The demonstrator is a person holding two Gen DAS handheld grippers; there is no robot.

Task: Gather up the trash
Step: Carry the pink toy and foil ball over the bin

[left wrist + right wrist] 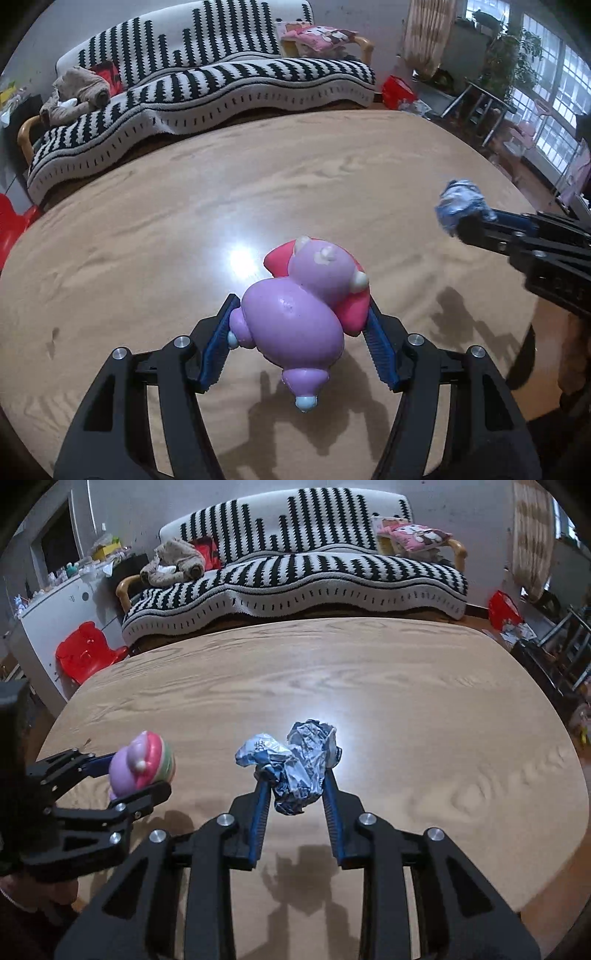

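Note:
My left gripper (301, 314) is shut on a purple and pink soft toy (306, 310) and holds it above the wooden table (147, 240). The toy also shows at the left of the right wrist view (142, 764), held in the left gripper (133, 775). My right gripper (295, 779) is shut on a crumpled blue and white paper ball (295, 764), held above the table (443, 720). The ball also shows at the right of the left wrist view (460, 203), at the tip of the right gripper (469, 218).
A sofa with a black and white striped cover (295, 572) stands behind the table. A red plastic chair (86, 651) is at the left. A red bag (504, 609) and metal racks (491, 107) are at the right.

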